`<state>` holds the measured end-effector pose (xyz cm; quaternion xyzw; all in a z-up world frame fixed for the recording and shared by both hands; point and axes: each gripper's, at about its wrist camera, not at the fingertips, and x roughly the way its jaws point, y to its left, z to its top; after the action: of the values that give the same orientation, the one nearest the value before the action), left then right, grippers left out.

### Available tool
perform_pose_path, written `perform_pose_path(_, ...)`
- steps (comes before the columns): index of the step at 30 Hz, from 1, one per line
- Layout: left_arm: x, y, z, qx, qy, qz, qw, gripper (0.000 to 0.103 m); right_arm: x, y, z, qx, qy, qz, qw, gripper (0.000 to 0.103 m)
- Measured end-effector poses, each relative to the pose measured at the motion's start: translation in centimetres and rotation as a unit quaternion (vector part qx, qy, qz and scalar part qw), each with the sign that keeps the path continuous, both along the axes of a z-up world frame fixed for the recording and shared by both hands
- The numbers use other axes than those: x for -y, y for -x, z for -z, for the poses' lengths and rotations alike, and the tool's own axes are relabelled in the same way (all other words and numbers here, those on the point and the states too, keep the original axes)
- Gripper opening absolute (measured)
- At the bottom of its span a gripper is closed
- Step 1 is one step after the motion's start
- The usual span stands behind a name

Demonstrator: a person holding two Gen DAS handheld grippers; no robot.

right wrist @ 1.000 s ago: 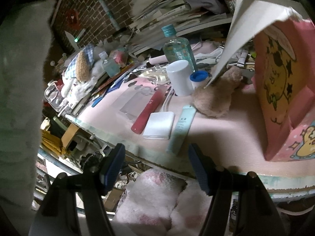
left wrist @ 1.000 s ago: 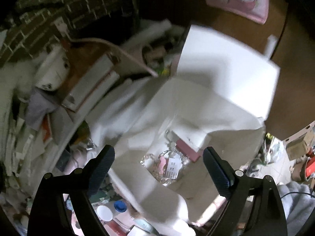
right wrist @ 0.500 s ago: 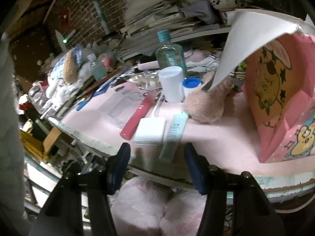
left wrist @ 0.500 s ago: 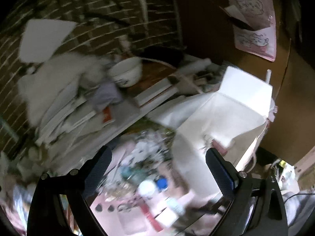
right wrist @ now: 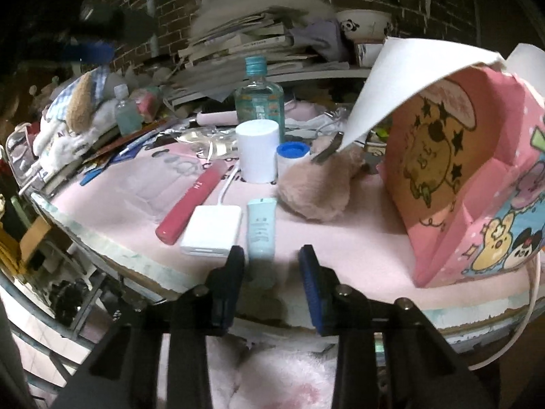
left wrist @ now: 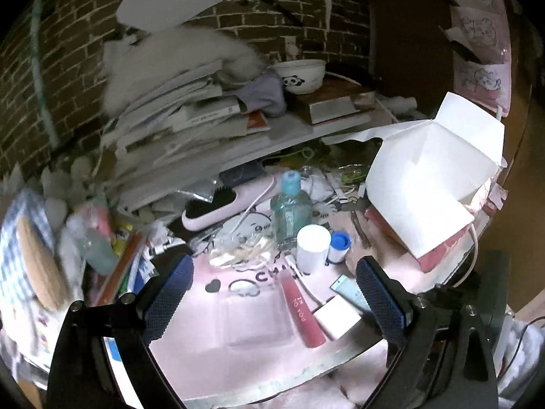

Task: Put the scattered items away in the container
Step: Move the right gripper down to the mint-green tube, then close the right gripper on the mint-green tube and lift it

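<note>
The pink cartoon paper bag [right wrist: 477, 184] stands open at the right of the pink mat [right wrist: 357, 238]; in the left wrist view the bag [left wrist: 432, 184] shows its white lining. On the mat lie a teal tube [right wrist: 261, 228], a white flat box [right wrist: 211, 233], a red tube [right wrist: 194, 204] and a beige fluffy pompom [right wrist: 313, 191]. My right gripper [right wrist: 271, 272] is closing with the teal tube's near end between its fingers, the pads not touching it. My left gripper [left wrist: 276, 293] hangs open and empty above the mat, over the red tube [left wrist: 301, 310] and white box [left wrist: 337, 317].
A white cup [right wrist: 257, 155], a blue-capped jar [right wrist: 293, 156] and a clear bottle [right wrist: 259, 102] stand behind the tubes. A pink hairbrush [left wrist: 224, 204] lies further back. Stacked books and a panda bowl [left wrist: 299, 75] fill the shelf. The table's front edge [right wrist: 136, 262] is just below my right gripper.
My left gripper pulled back out of the bag and swung left over the mat, still open. My right gripper's jaws narrowed around the teal tube's near end.
</note>
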<state>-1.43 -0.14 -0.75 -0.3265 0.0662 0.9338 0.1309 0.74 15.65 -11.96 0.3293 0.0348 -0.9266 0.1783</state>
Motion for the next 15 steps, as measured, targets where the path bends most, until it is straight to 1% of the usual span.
perform_pose_path(3, 1.1, -0.4, 1.5, -0.003, -0.016, -0.012, 0.9998, 0.096, 0.1, 0.6, 0.0, 0.0, 0.011, 0.003, 1.0, 0.031)
perform_pose_path(6, 1.9, -0.4, 3.3, 0.019, -0.024, -0.026, 0.9992, 0.096, 0.2, 1.0, 0.1, -0.004, 0.023, 0.008, 1.0, 0.031)
perform_pose_path(7, 2.1, -0.4, 3.9, 0.027, -0.021, -0.033, 0.9989, 0.096, 0.4, 1.0, 0.2, -0.01, 0.019, 0.01, 1.0, 0.029)
perform_pose_path(9, 2.4, -0.3, 4.8, 0.037, -0.013, -0.045, 0.9982, 0.096, 0.8, 0.8, 0.3, -0.023, 0.003, 0.016, 1.0, 0.022)
perform_pose_path(10, 2.5, -0.3, 5.2, 0.041, -0.011, -0.049, 0.9979, 0.096, 0.8, 0.7, 0.4, -0.029, -0.003, 0.019, 0.999, 0.016)
perform_pose_path(15, 3.1, -0.2, 6.2, 0.053, -0.029, -0.05, 0.9969, 0.096, 0.8, 0.6, 0.2, -0.029, -0.005, 0.02, 0.999, 0.015)
